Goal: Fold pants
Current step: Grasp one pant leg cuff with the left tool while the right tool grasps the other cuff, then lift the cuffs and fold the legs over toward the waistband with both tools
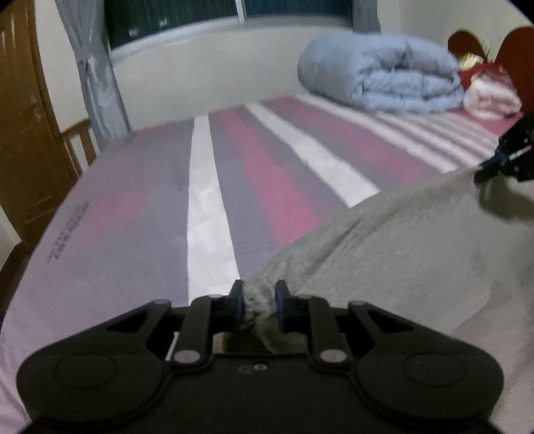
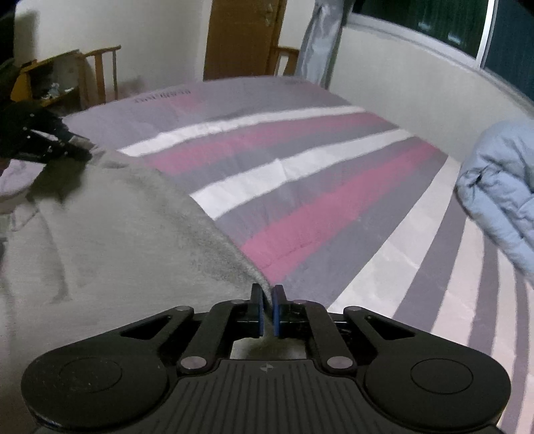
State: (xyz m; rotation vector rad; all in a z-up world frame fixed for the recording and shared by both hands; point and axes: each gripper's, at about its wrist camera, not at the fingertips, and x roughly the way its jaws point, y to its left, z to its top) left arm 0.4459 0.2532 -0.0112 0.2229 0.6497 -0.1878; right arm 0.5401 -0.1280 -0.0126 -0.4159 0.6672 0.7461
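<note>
Grey pants [image 2: 110, 240] lie over striped sheet [image 2: 300, 187]; its printed writing [image 2: 162, 95] is unreadable.

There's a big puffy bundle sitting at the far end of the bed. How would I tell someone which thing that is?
Start from the bed with its pink, grey and white striped cover, and follow the stripes towards the wall under the window. There lies the folded duvet, pale blue and puffy. The smaller pink-white bundle beside it is paler and flatter.

left hand-held gripper [image 1: 259, 302] | clamped on grey pants [image 1: 383, 240] | striped bed [image 1: 207, 200]
</note>
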